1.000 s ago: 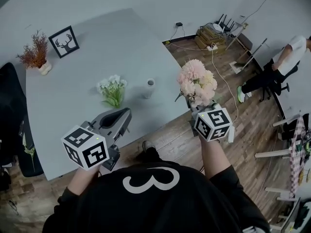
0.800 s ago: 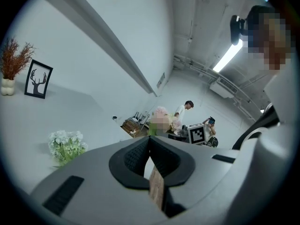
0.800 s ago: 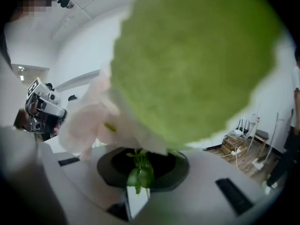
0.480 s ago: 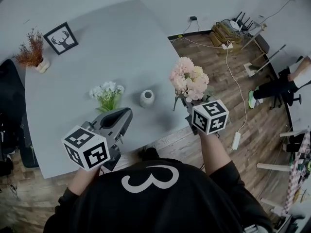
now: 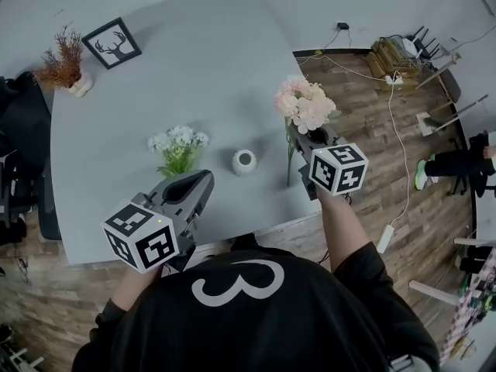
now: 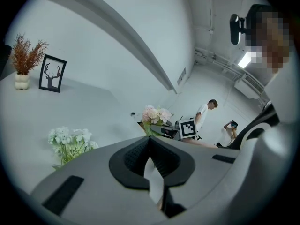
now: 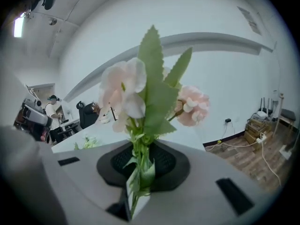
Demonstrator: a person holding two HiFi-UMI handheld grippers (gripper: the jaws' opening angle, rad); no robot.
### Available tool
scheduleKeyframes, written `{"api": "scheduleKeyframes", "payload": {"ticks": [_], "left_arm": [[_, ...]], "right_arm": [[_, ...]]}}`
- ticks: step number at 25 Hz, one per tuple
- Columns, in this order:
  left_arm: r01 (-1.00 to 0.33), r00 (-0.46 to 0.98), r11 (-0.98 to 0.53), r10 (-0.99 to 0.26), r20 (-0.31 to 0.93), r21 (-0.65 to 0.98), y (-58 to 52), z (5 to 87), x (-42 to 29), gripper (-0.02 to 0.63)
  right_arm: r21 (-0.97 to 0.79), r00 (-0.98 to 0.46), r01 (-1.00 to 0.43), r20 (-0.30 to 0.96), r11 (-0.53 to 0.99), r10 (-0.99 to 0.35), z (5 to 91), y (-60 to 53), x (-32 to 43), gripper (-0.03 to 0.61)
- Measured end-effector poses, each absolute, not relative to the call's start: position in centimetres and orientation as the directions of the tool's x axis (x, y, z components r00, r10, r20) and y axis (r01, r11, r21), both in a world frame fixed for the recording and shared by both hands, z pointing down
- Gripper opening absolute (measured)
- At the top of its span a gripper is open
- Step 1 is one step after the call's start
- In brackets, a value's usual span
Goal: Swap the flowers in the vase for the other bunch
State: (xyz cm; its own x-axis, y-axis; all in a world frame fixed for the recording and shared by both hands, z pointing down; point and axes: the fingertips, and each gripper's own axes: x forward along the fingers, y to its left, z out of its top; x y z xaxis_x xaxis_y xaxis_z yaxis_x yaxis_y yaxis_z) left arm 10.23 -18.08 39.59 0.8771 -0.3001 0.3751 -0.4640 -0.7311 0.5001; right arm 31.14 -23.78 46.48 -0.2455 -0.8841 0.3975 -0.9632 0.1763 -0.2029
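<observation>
A small white vase (image 5: 244,161) stands with nothing in it near the front of the grey table (image 5: 194,68). Just left of it is a bunch of white flowers (image 5: 178,146) (image 6: 70,142). My right gripper (image 5: 310,139) (image 7: 140,165) is shut on the green stems of a pink bunch (image 5: 304,105) (image 7: 140,97), held over the table's right edge, to the right of the vase. My left gripper (image 5: 203,180) (image 6: 149,142) hovers over the front edge, below the white flowers. Its jaws are shut with nothing between them.
A framed deer picture (image 5: 112,43) and a dried red plant in a white pot (image 5: 66,64) stand at the table's far left. A black chair (image 5: 15,153) is at the left. Cables and a power strip (image 5: 385,239) lie on the wood floor at the right, with a person (image 5: 457,163) beyond.
My right gripper has carried the pink bunch from over the floor in over the table's right edge and lower. The left gripper has shifted slightly and stays shut.
</observation>
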Motion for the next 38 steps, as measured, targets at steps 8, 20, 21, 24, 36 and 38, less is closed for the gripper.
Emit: {"api": "scheduleKeyframes", "payload": {"ticks": [8, 20, 21, 24, 36, 38], "left_arm": [[-0.547, 0.83, -0.676, -0.36, 0.425, 0.494, -19.4, 41.2, 9.5, 0.011], [-0.598, 0.801, -0.62, -0.43, 0.418, 0.508, -20.8, 41.4, 8.6, 0.011], [-0.597, 0.801, -0.617, -0.431, 0.416, 0.512, -20.9, 41.3, 8.6, 0.011], [-0.594, 0.804, -0.615, -0.429, 0.412, 0.519, -21.0, 41.3, 8.5, 0.011], [-0.556, 0.831, -0.626, -0.412, 0.373, 0.547, -19.6, 40.2, 6.3, 0.011], [-0.553, 0.833, -0.629, -0.413, 0.369, 0.546, -19.1, 39.9, 5.6, 0.011]], "right_arm": [[-0.245, -0.269, -0.954, 0.43, 0.176, -0.862, 50.4, -26.8, 31.3, 0.061], [-0.304, -0.284, -0.943, 0.53, 0.134, -0.799, 56.6, -27.1, 30.5, 0.089], [-0.305, -0.282, -0.943, 0.531, 0.131, -0.799, 56.7, -27.2, 30.5, 0.098], [-0.307, -0.291, -0.941, 0.526, 0.14, -0.799, 56.7, -27.3, 30.1, 0.137], [-0.227, -0.226, -0.966, 0.518, 0.123, -0.825, 54.1, -25.8, 29.2, 0.382], [-0.225, -0.228, -0.966, 0.521, 0.125, -0.823, 53.7, -25.3, 28.8, 0.382]]}}
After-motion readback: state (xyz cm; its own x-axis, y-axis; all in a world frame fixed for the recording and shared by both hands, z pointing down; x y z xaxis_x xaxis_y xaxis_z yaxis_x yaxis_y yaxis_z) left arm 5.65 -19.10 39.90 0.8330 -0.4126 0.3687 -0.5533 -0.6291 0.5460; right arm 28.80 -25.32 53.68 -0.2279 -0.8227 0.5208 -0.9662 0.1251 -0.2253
